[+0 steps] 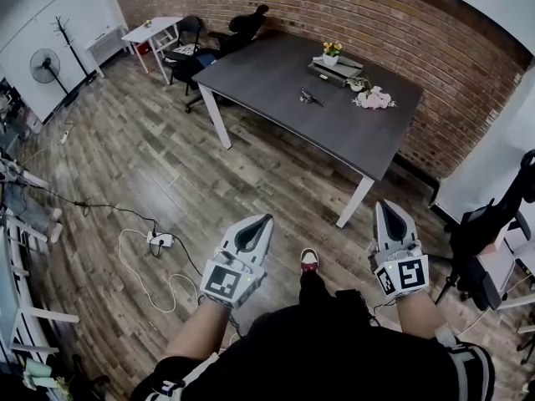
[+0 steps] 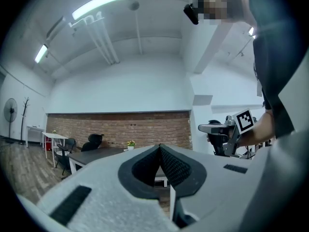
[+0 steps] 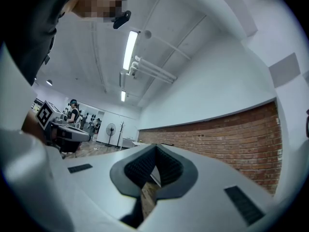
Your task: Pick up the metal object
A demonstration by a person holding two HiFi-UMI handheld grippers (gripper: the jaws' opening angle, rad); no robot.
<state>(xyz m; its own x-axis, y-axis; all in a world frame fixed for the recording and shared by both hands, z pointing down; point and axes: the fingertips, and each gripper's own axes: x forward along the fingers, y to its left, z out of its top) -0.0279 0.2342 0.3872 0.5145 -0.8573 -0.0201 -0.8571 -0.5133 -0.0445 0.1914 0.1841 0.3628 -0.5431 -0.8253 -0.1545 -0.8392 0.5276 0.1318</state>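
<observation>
A small metal object lies on the dark table far ahead, near its middle. Both grippers are held out over the wooden floor, well short of the table. My left gripper is shut, its tips meeting with nothing between them; in its own view the tips point level toward the table. My right gripper is shut too and holds nothing; its tips point slightly upward at the brick wall. Each gripper shows in the other's view: the right gripper and the left gripper.
On the table stand a flower pot, a dark tray and pink flowers. Black chairs sit at its far left end. A power strip with white cable lies on the floor. A stand with dark gear is at right.
</observation>
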